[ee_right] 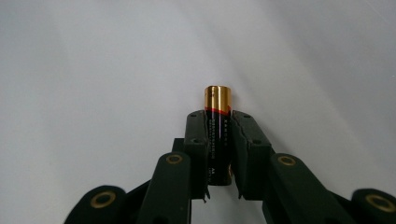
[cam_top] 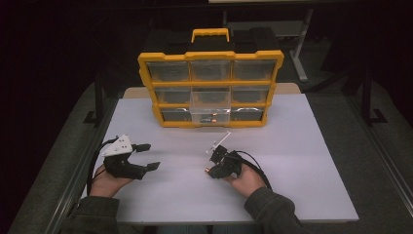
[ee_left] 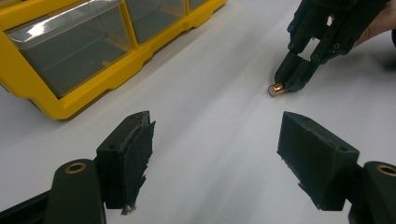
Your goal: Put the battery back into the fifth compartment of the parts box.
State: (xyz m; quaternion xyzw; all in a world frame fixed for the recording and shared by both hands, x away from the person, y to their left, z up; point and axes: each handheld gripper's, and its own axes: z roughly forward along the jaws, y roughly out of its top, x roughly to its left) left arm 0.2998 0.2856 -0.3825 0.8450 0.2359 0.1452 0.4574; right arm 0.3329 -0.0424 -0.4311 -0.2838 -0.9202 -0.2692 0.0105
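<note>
The yellow organizer has one clear drawer pulled out, holding small items. The right gripper pinches the battery between its fingers, copper end poking past the tips. The left gripper gapes wide, empty.

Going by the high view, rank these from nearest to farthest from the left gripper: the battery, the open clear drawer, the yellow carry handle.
1. battery: to the right of the left gripper, clamped in the right gripper.
2. open clear drawer: bottom row, middle of the organizer.
3. yellow carry handle: atop the organizer, at the back.
</note>
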